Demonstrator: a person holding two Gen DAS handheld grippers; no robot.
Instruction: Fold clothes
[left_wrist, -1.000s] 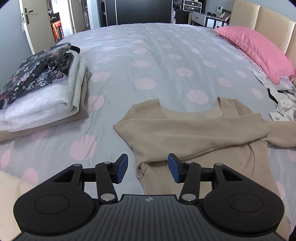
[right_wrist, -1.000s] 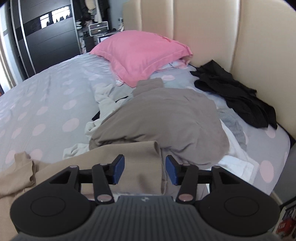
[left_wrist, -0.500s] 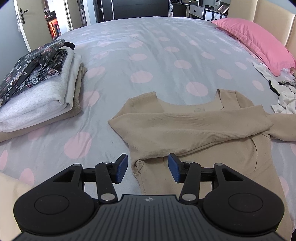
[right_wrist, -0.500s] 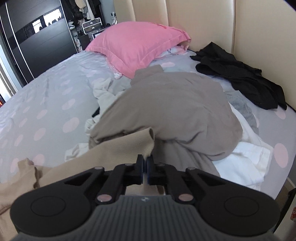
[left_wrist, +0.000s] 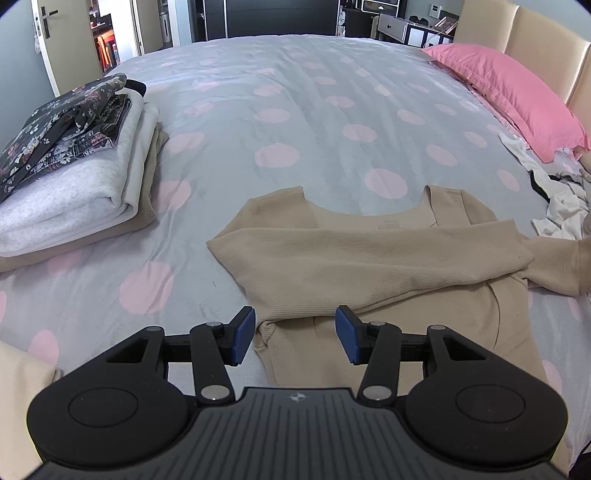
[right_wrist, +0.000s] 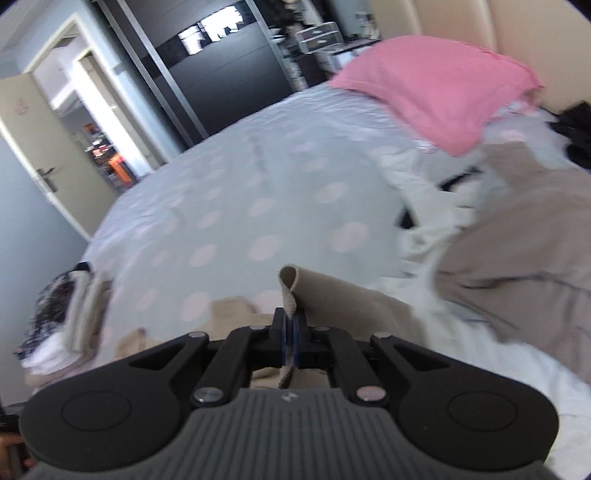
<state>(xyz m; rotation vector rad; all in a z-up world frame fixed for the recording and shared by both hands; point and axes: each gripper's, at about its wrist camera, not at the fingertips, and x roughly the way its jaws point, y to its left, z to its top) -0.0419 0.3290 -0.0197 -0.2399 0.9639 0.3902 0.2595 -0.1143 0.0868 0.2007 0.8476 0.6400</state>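
Note:
A beige long-sleeved top (left_wrist: 369, 258) lies flat on the grey spotted bed, one sleeve folded across its chest. My left gripper (left_wrist: 295, 334) is open and empty, its blue pads either side of that sleeve's cuff at the top's left edge. My right gripper (right_wrist: 290, 341) is shut on the cuff of the other beige sleeve (right_wrist: 291, 291) and holds it above the bed. In the left wrist view that sleeve (left_wrist: 557, 266) runs off to the right.
A stack of folded clothes (left_wrist: 70, 173) sits at the bed's left. A pink pillow (left_wrist: 509, 96) lies by the headboard. A pile of unfolded clothes, grey-brown (right_wrist: 517, 236) and white (left_wrist: 557, 199), lies on the right.
My right gripper closed on the beige sleeve cuff, then lifted it and swung left toward the middle of the bed. My left gripper stayed open over the top's left edge.

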